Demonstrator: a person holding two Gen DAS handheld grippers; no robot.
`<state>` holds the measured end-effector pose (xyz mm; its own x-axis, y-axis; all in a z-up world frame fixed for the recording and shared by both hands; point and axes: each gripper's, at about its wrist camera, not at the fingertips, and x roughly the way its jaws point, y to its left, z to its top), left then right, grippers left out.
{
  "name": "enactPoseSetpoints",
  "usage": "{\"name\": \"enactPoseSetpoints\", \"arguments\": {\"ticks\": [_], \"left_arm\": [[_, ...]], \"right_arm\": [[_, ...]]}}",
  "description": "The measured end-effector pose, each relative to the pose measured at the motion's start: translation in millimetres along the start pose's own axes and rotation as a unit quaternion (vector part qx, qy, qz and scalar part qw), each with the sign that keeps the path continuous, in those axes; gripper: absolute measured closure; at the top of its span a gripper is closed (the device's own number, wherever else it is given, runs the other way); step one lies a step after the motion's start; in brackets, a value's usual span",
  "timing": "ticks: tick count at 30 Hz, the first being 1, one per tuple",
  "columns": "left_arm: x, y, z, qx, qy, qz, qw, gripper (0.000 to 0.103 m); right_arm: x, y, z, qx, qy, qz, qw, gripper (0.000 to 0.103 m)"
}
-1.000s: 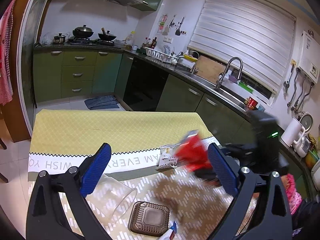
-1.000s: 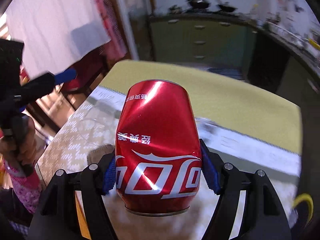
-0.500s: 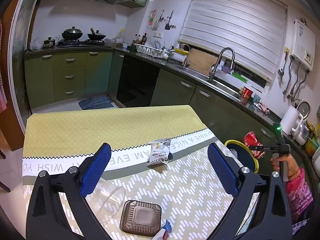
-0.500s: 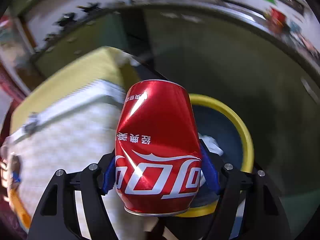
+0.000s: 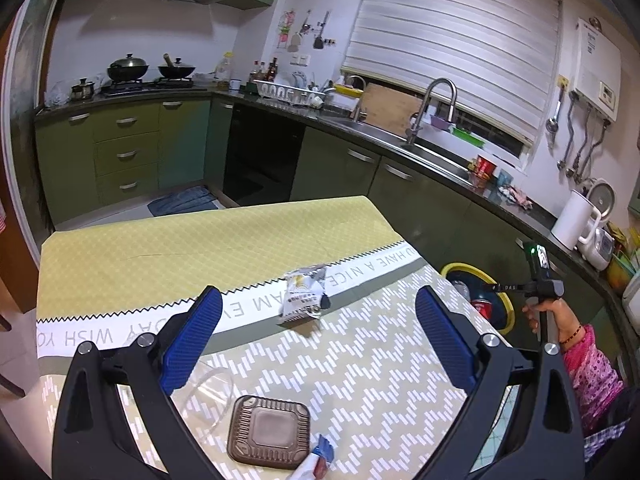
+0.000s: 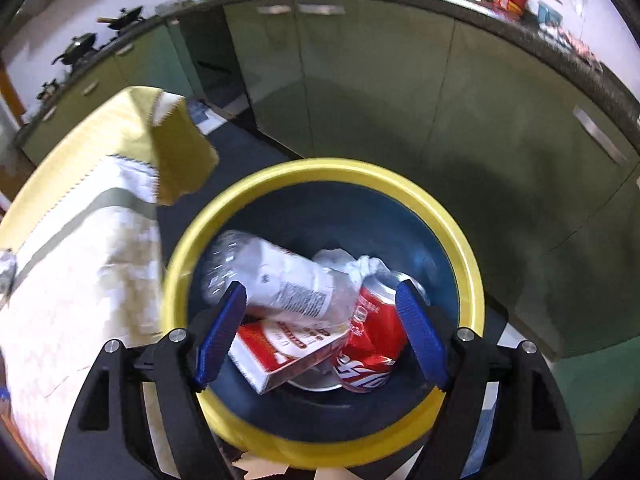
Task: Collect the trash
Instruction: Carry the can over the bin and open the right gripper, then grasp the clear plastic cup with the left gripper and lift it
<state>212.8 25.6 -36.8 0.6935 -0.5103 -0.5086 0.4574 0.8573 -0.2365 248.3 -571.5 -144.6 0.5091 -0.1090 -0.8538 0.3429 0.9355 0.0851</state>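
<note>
The right gripper (image 6: 320,336) points down into the bin (image 6: 448,216), a dark blue tub with a yellow rim that stands on the floor just beside the desk (image 6: 80,280), between the desk and the green cupboards (image 6: 380,88). Its jaws are opening and stand wide, with no thing pressed between the blue pads; the red can (image 6: 372,340) lies loose down in the bin, below and between the fingers. In the bin with the can are a clear plastic bottle (image 6: 280,280) lying on its side, a red and white carton (image 6: 280,356) under the bottle and touching the can, and some crumpled white paper (image 6: 348,262) behind the can.

The left gripper (image 5: 320,332) hangs over the desk (image 5: 360,380) with its jaws wide and nothing between them. On the desk's patterned cloth, a silver snack wrapper (image 5: 304,296) lies nearer the bin's side, on the white band of lettering. Farther from the bin, a brown square tray (image 5: 268,434) lies flat, with a clear plastic cup (image 5: 212,396) on its side just beside it, and a small blue and white wrapper (image 5: 316,456) at the tray's near corner. From this view the bin (image 5: 500,300) shows past the desk's edge, the can (image 5: 482,308) red inside it, and a hand (image 5: 548,316) in a pink sleeve holds the other tool's handle above it.
</note>
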Motion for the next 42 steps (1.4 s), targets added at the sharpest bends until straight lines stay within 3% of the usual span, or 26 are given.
{"name": "enactPoseSetpoints", "arguments": {"ticks": [6, 10, 15, 19, 22, 25, 30, 34, 38, 42], "left_arm": [[-11.7, -14.6, -3.5, 0.020, 0.015, -0.025, 0.9994, 0.011], [-27.0, -20.7, -8.5, 0.034, 0.027, -0.006, 0.9990, 0.011], [-41.4, -14.3, -18.8, 0.014, 0.047, 0.006, 0.9988, 0.011], [-44.2, 2.7, -30.6, -0.010, 0.064, 0.046, 0.9969, 0.011], [-43.8, 22.3, -29.7, -0.028, 0.068, 0.056, 0.9957, 0.011], [-36.2, 40.0, -23.6, -0.025, 0.077, 0.045, 0.9957, 0.011], [-6.1, 65.2, -19.2, 0.028, 0.107, 0.007, 0.9939, 0.011], [13.3, 85.5, -23.3, 0.049, 0.134, 0.007, 0.9897, 0.011], [18.5, 103.2, -22.9, 0.048, 0.137, -0.032, 0.9889, 0.011], [28.3, 116.8, -24.4, 0.047, 0.145, -0.038, 0.9876, 0.010]], "right_arm": [[-42.8, 24.0, -15.3, -0.022, -0.034, 0.044, 0.998, 0.020], [-49.1, 35.0, -26.0, -0.030, -0.037, 0.065, 0.997, 0.020], [-60.0, 36.2, -39.3, -0.032, -0.042, 0.088, 0.995, 0.020], [-64.2, 41.7, -48.3, -0.042, -0.043, 0.103, 0.993, 0.020], [-63.7, 45.4, -51.3, -0.048, -0.042, 0.111, 0.992, 0.020], [-63.2, 49.5, -54.4, -0.054, -0.041, 0.120, 0.991, 0.020], [-60.2, 53.7, -57.2, -0.058, -0.036, 0.126, 0.990, 0.020], [-60.0, 54.8, -58.3, -0.060, -0.034, 0.123, 0.990, 0.020], [-59.6, 56.9, -57.6, -0.061, -0.032, 0.116, 0.991, 0.020], [-60.3, 62.4, -57.4, -0.062, -0.031, 0.112, 0.991, 0.020]]}}
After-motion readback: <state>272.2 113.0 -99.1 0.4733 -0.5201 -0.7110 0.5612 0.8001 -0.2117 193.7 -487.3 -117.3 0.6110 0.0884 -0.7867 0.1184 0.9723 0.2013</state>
